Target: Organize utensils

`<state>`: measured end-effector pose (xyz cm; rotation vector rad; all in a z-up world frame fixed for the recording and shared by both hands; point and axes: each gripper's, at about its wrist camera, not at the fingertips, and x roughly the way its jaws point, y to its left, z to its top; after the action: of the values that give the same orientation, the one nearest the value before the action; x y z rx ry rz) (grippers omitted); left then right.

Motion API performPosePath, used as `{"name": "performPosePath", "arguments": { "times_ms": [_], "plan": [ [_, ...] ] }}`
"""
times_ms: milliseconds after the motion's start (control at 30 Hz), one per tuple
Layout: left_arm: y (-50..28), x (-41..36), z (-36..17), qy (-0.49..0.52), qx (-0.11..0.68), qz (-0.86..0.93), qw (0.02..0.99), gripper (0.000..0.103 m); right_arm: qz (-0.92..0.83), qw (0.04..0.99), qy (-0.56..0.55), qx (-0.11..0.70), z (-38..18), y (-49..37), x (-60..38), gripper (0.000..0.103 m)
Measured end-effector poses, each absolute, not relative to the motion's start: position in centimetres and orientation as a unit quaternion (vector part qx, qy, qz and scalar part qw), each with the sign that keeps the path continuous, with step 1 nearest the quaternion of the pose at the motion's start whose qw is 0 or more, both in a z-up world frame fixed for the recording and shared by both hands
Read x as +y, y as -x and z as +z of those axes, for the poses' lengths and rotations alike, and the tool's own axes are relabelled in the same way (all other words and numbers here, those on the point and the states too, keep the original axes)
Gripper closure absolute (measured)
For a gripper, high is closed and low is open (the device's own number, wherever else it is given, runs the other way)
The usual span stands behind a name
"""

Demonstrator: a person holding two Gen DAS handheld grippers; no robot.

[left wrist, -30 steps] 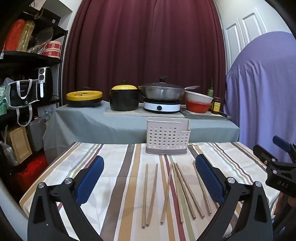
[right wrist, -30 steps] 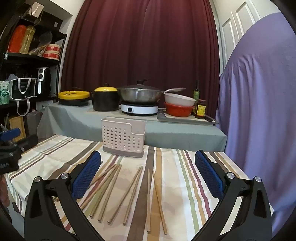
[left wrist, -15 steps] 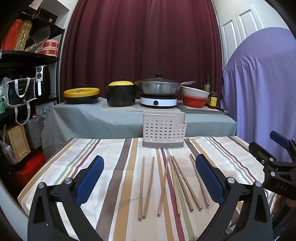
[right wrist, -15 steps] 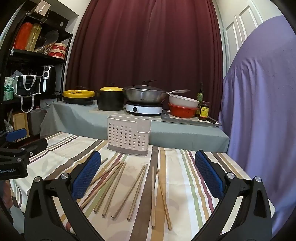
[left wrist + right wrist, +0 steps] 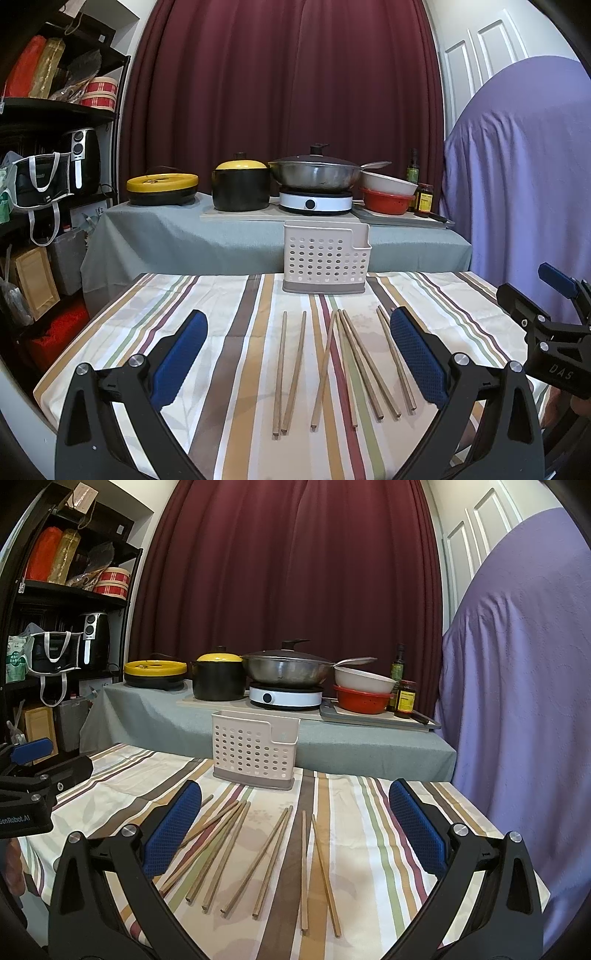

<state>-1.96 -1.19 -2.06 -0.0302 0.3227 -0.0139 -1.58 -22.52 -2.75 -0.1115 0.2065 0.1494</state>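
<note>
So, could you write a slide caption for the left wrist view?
Open left gripper above wooden chopsticks on striped tablecloth, perforated utensil holder behind.

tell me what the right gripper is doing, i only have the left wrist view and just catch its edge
observer: The right gripper is wide open in its own view, with nothing between its blue pads.
operator: what's it lined up with
observer: The chopsticks lie fanned on the striped tablecloth ahead of it. The right-hand pair sits just right of its centre.
operator: and the holder
observer: The holder stands upright beyond the sticks, left of its centre line.
</note>
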Motion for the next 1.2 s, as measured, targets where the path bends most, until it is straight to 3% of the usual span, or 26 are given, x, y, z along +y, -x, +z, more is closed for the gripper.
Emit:
{"name": "performPosePath", "arguments": {
  "times_ms": [1200],
  "plan": [
    [2.4,-0.87,-2.12,0.023,0.151,-0.006,0.988,0.006,0.073,0.991,0.055,0.097,-2.71,1.78,-22.67,0.004]
  ]
}}
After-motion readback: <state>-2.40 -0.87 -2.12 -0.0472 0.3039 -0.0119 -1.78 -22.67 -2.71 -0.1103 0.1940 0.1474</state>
